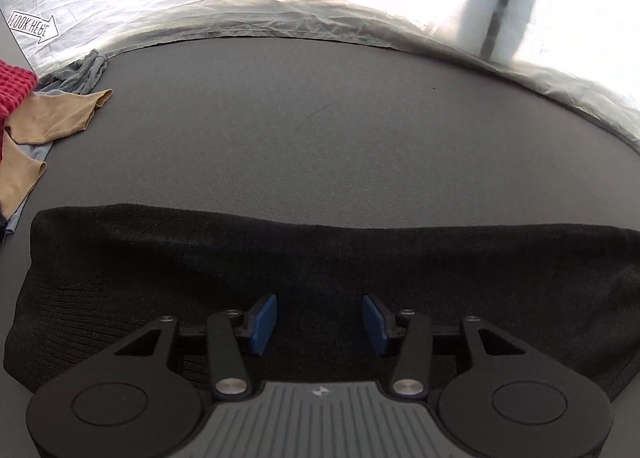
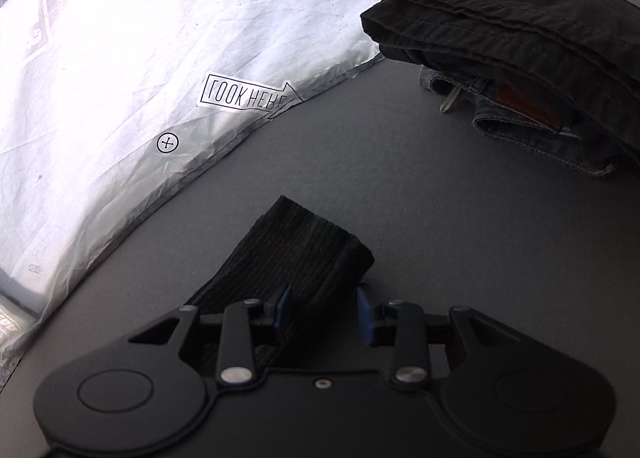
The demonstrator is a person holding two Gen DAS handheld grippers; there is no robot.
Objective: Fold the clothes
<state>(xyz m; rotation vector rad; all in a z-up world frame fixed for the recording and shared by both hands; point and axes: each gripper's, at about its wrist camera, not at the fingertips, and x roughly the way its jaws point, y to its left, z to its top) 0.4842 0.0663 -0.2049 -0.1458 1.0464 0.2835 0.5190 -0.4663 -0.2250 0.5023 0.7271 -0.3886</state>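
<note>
Our left gripper, jaws parted and empty, hovers over the flat black ribbed knit garment, whose long axis runs crosswise. Our right gripper, narrowly apart, straddles its cuff end unpressed.

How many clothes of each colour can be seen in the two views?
Black: 2, the knit garment under the left gripper and the folded trousers.
Blue denim: 1.
Tan: 1.
Red: 1.
Grey: 1.
Total: 6.
</note>
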